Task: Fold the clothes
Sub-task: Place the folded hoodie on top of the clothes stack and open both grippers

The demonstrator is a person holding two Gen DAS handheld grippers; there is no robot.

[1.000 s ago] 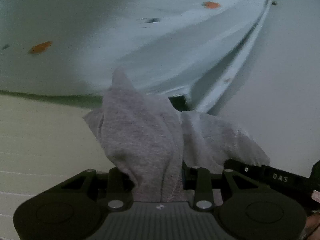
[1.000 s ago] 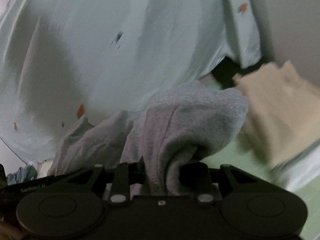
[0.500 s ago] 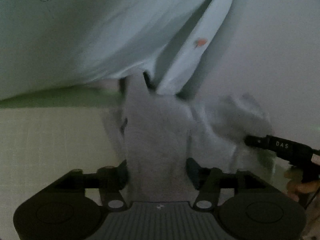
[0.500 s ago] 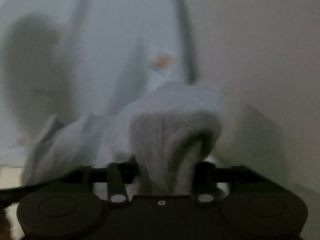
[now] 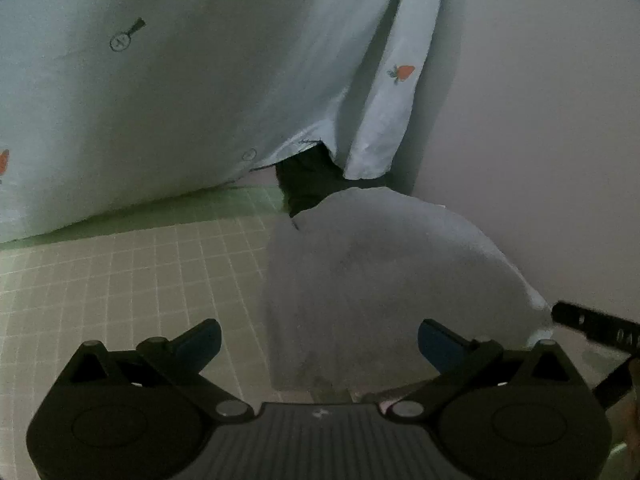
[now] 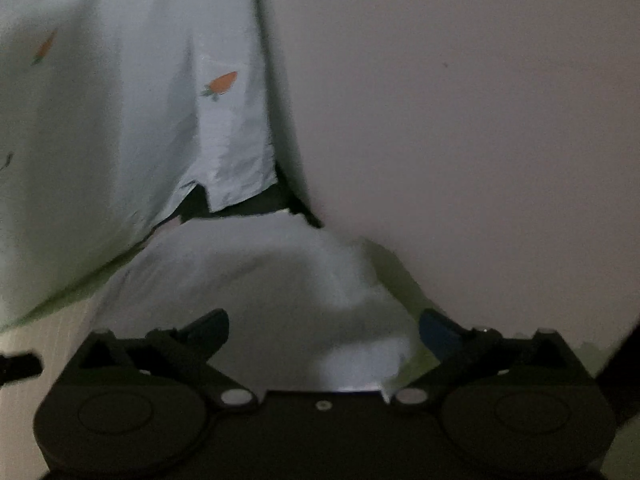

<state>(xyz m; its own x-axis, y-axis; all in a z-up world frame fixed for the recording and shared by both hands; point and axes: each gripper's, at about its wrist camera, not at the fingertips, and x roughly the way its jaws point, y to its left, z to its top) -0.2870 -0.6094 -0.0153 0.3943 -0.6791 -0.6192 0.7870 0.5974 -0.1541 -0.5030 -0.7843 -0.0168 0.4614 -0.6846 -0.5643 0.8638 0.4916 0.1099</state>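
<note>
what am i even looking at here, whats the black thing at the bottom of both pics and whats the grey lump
The black shapes at the bottom are two handheld grippers, one in each of a person's hands. Each carries a wide-angle camera looking forward along its two fingers, which is why the pictures look round and bent. One picture is from the left gripper, the other from the right gripper.

Both grippers are open, fingers spread apart, and neither holds anything.

The grey lump is a grey garment lying on a checked green surface, partly between the open fingers of each gripper. The job is folding clothes, so this is the item being worked on.

Behind it hangs a pale blue fabric printed with small strawberries. To the right is a plain wall. The thin black piece at the left picture's right edge looks like part of the other gripper.
</note>
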